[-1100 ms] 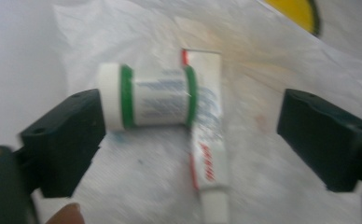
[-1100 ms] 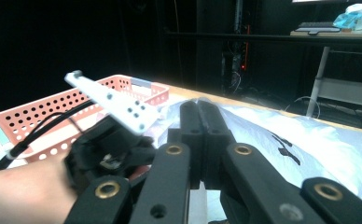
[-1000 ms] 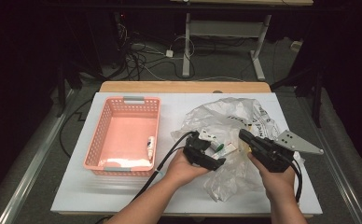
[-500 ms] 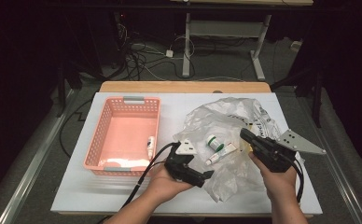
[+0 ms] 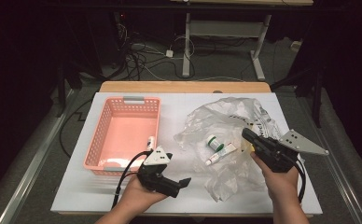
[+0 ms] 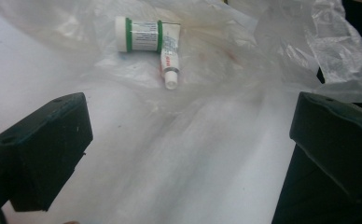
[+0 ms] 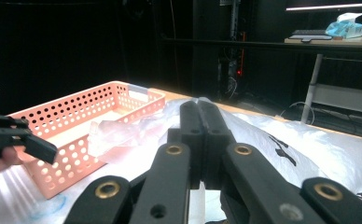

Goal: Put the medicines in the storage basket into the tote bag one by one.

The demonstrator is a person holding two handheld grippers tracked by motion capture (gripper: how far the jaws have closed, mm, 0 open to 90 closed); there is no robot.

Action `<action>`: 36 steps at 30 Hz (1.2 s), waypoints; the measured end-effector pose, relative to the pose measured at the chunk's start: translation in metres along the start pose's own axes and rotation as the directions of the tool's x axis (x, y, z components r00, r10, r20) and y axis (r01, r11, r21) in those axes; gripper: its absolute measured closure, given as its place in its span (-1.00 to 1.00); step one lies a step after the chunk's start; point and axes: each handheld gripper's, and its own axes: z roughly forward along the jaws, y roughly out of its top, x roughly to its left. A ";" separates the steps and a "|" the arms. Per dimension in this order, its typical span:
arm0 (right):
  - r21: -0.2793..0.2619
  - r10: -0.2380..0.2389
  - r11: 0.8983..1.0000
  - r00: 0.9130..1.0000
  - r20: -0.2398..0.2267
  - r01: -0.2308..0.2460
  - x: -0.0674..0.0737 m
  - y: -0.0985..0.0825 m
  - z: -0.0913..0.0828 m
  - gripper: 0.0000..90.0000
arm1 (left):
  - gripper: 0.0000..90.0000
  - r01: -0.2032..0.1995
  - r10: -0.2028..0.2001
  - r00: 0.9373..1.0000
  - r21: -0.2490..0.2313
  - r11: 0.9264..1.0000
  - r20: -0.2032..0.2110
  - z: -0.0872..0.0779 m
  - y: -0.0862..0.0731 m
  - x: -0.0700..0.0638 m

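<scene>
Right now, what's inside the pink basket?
In the pink basket, a small white tube lies by its right wall and something flat and white sits at the near end. The near wall partly hides that white item, so what it is can't be told.

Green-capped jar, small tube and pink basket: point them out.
Green-capped jar point(image 6: 138, 34), left gripper view, on its label.
Small tube point(image 6: 170, 58), left gripper view, mid-body.
Pink basket point(image 5: 123, 144), high view, bare floor.

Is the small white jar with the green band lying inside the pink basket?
No, the jar lies on the clear plastic bag beside a tube, outside the basket.
</scene>
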 end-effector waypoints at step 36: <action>0.006 -0.004 1.000 1.000 -0.003 0.004 0.001 -0.002 0.003 1.00 | 0.40 0.191 -0.186 0.954 -0.004 0.982 -0.233 -0.050 0.008 0.114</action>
